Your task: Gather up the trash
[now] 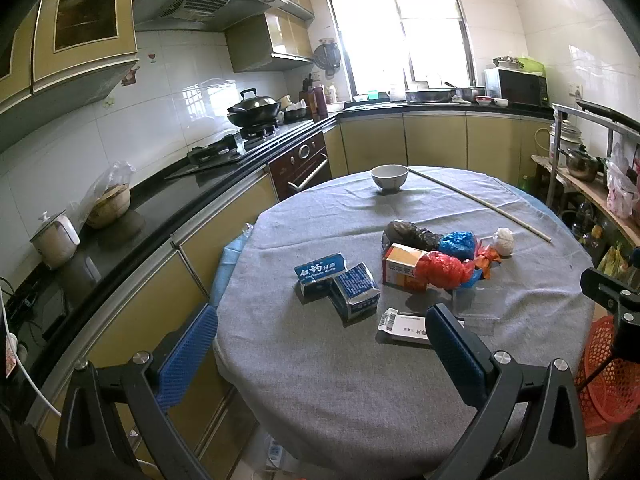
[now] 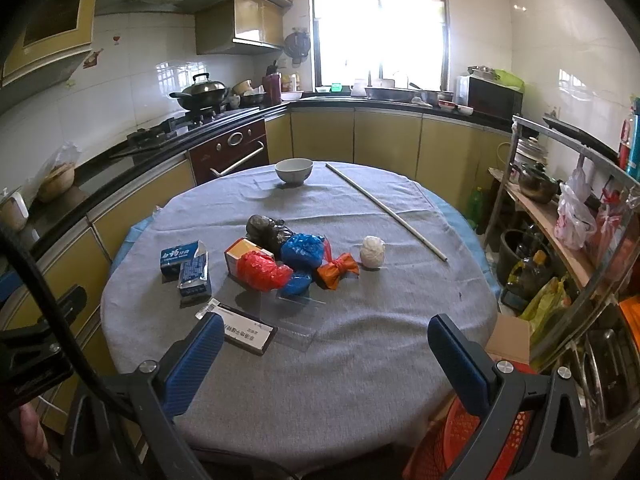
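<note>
Nothing collected yet, by the look of it. Both tools hang over the near edge of the table, jaws spread wide and empty: left gripper, right gripper. A red mesh basket sits on the floor just off the table's near right edge; likely the bin, though I cannot see inside it.

Nearest the edge lies a flat white carton with a barcode flap, touching a clear plastic sheet. Toward the left edge, two blue boxes lie touching each other.

Mid-table is the main heap: an orange box, a red bag, a blue bag, a dark wad behind them, all pressed together. Just beside, an orange knotted wrapper, then a white ball of paper slightly apart.

Along the right side runs a long pale stick. At the far edge stands a bowl, upright, probably not trash.

Judgement: whole job remains; the carton is the closest first pick.
</note>
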Tool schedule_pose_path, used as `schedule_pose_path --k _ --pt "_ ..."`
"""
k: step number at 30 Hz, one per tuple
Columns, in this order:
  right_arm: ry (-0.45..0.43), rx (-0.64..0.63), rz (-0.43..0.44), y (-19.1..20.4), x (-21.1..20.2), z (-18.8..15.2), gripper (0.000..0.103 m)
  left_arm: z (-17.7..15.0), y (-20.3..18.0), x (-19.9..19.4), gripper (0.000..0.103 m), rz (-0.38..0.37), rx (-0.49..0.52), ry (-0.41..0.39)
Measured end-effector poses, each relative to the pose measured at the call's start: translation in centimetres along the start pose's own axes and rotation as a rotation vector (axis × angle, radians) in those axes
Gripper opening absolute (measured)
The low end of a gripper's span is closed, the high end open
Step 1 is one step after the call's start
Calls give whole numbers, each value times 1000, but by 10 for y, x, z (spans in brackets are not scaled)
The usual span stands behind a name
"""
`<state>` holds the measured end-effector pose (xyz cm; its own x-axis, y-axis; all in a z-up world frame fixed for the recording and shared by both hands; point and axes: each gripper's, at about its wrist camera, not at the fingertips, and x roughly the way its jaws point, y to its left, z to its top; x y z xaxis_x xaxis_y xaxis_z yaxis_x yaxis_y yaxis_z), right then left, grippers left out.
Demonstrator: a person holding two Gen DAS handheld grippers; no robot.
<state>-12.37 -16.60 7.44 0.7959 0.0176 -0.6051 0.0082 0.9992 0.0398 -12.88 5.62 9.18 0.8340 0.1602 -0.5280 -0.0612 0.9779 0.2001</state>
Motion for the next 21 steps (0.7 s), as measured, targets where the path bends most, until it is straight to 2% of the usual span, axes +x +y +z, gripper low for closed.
schedule_pose_path --k 21 --pt "5 14 -7 -2 3 0 103 -2 -6 5 103 -10 2 17"
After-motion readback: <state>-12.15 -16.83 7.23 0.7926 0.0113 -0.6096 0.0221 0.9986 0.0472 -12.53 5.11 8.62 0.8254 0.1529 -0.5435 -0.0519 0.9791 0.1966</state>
